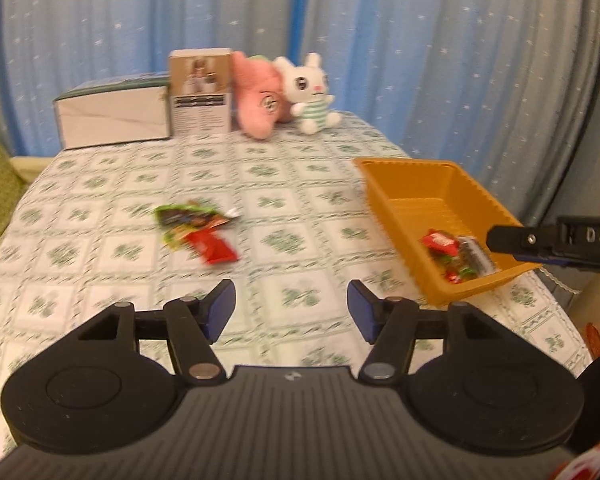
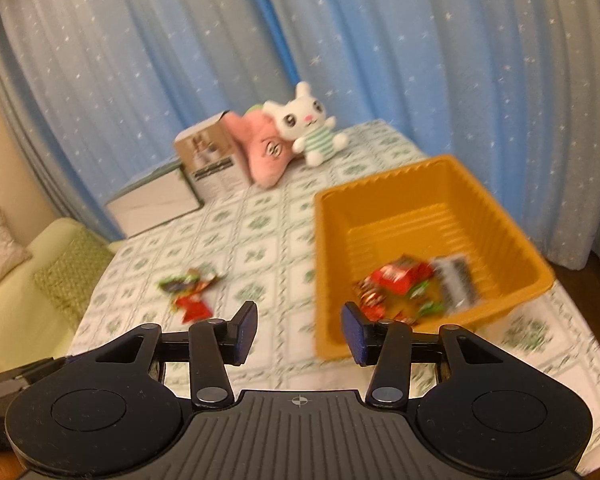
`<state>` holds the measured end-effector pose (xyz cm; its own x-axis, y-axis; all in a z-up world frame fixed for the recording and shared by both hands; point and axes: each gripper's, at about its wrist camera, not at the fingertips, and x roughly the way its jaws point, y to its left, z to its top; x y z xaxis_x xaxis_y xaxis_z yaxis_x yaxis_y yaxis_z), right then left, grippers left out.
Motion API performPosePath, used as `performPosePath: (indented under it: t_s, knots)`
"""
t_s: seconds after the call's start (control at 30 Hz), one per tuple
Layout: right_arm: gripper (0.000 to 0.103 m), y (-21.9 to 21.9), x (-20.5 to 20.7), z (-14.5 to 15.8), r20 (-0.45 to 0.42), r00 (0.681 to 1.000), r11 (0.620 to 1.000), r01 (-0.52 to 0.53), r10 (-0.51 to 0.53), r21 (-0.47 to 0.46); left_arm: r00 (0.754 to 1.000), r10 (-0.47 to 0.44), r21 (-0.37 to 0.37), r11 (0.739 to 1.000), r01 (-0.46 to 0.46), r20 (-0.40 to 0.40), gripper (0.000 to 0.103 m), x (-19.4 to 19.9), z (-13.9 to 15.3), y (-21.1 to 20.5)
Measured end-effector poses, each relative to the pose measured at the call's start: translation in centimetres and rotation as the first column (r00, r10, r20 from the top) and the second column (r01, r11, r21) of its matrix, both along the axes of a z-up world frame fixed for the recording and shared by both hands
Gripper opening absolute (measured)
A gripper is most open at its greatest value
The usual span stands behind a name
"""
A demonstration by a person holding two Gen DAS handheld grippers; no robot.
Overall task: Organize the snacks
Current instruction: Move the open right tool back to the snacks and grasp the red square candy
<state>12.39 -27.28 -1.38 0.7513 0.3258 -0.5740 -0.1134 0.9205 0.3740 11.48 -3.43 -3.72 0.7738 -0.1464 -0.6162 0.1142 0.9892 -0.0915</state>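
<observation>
An orange plastic tray (image 1: 384, 196) (image 2: 440, 184) stands on the right of the table and holds several snack packets (image 1: 456, 254) (image 2: 412, 284). A small pile of loose packets, one green (image 1: 188, 216) and one red (image 1: 216, 250), lies on the tablecloth left of the tray; it also shows in the right wrist view (image 2: 190, 290). My left gripper (image 1: 291, 312) is open and empty above the cloth, nearer than the pile. My right gripper (image 2: 299, 332) is open and empty above the tray's near left corner; its finger shows in the left wrist view (image 1: 512, 238).
At the table's far edge stand a white box (image 1: 114, 114), a tan carton (image 1: 200, 92), a pink plush (image 1: 260, 96) and a white bunny plush (image 1: 310, 94). Blue starred curtains hang behind. A yellow-green sofa (image 2: 24, 300) is to the left.
</observation>
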Motion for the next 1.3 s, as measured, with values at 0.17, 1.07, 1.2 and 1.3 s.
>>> performPosePath:
  t_s: [0.17, 1.07, 1.2, 1.3]
  knots:
    - [0.047, 2.0, -0.7, -0.6, -0.015, 0.999, 0.999, -0.033, 0.033, -0.008, 0.998, 0.055, -0.004, 0.998, -0.055, -0.004, 0.064, -0.9, 0.0, 2.9]
    - [0.050, 12.2, 6.0, -3.8, -0.041, 0.972, 0.968, -0.233, 0.230, -0.091, 0.996, 0.083, 0.094, 0.992, -0.082, -0.011, 0.078, 6.5, -0.7, 12.6]
    - [0.050, 13.9, 8.4, -5.0, -0.047, 0.961, 0.956, -0.274, 0.271, -0.103, 0.997, 0.073, 0.113, 0.991, -0.070, -0.023, 0.078, 8.5, -1.7, 13.8]
    - [0.050, 15.1, 10.2, -6.0, -0.048, 0.952, 0.945, -0.306, 0.303, -0.115, 0.997, 0.060, 0.126, 0.991, -0.055, -0.037, 0.078, 10.0, -2.8, 14.5]
